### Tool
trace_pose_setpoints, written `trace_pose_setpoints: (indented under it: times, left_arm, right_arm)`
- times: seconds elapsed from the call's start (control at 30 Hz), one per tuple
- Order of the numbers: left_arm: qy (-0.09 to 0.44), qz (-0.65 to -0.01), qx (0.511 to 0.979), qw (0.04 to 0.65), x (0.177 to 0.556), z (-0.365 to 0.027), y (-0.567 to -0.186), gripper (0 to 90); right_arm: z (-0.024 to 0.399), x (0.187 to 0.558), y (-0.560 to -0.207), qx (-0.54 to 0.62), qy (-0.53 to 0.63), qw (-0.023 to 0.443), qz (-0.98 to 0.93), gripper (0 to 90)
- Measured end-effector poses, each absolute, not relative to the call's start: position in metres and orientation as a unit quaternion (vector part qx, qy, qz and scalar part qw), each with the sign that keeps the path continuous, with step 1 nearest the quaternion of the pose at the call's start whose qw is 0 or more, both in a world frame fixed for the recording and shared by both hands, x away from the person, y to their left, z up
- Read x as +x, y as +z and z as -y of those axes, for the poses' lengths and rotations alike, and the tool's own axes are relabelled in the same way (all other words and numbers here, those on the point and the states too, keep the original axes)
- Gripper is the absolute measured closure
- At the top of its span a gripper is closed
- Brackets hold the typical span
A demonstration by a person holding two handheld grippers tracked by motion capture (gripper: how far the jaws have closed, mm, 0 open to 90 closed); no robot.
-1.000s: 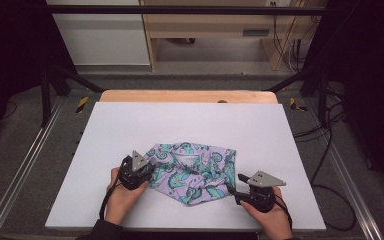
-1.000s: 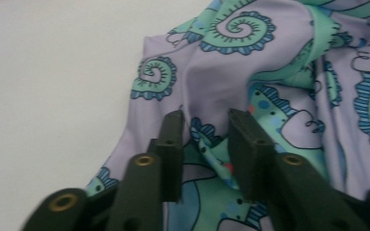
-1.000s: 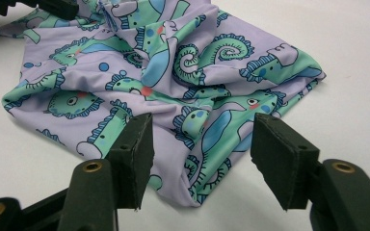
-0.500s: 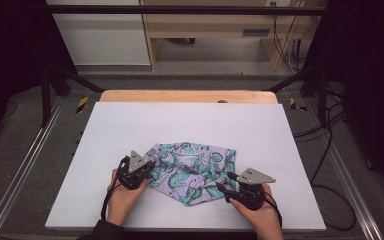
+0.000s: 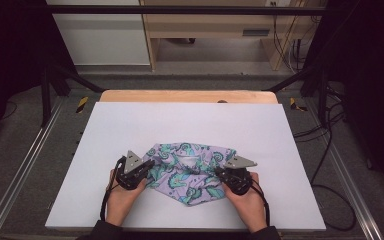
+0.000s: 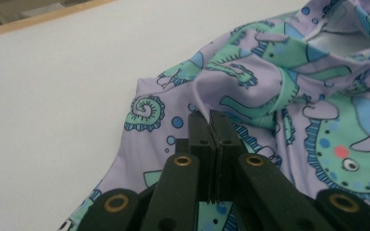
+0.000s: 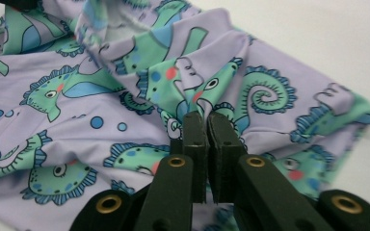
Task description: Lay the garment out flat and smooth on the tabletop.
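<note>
A lilac cloth (image 5: pixel 187 170) printed with teal seahorses lies crumpled on the near middle of the white table (image 5: pixel 180 125). My left gripper (image 5: pixel 150 167) is at the cloth's left edge. In the left gripper view the cloth (image 6: pixel 279 96) rises in a fold at the left gripper (image 6: pixel 211 118), whose jaws are shut on it. My right gripper (image 5: pixel 221 173) is at the cloth's right edge. Its jaws have just been closing. In the right gripper view the right gripper (image 7: pixel 206 120) pinches a fold of the cloth (image 7: pixel 101 96).
A wooden strip (image 5: pixel 187 96) runs along the table's far edge. Metal rails (image 5: pixel 25 170) flank both sides, and cables (image 5: pixel 330 150) lie on the floor to the right. Bare white tabletop spreads behind and beside the cloth.
My right gripper moved left onto the cloth's right edge and closed on it. The left gripper stayed in place and its jaws closed on the left edge. The cloth bunched slightly.
</note>
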State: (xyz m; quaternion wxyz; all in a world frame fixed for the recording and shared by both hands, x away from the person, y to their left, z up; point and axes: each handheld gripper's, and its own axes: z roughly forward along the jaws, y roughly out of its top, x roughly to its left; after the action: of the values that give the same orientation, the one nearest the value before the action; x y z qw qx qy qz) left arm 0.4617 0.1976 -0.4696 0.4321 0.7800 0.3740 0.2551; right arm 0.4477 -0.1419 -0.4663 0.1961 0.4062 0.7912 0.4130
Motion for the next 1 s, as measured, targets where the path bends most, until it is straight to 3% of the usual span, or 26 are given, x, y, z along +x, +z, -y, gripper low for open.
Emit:
trace_pose_setpoints:
  times: [0.43,0.57,0.77,0.83,1.0]
  left_arm:
    - [0.252,-0.356,0.769,0.467,0.455,-0.190,-0.439,90.0]
    - [0.233,-0.377,0.780,0.441,0.472,-0.192,-0.453,90.0]
    - [0.215,-0.390,0.789,0.423,0.480,-0.197,-0.470,89.8]
    - [0.214,-0.389,0.791,0.421,0.480,-0.197,-0.472,89.7]
    - [0.216,-0.390,0.789,0.423,0.478,-0.197,-0.477,89.3]
  right_arm:
    - [0.198,0.441,-0.390,0.373,0.416,0.235,-0.795,88.1]
    - [0.196,0.476,-0.397,0.377,0.400,0.208,-0.809,87.9]
    - [0.176,0.535,-0.438,0.401,0.373,0.155,-0.822,86.9]
    - [0.171,0.546,-0.450,0.408,0.366,0.146,-0.824,81.9]
    - [0.169,0.542,-0.452,0.424,0.361,0.162,-0.815,55.2]
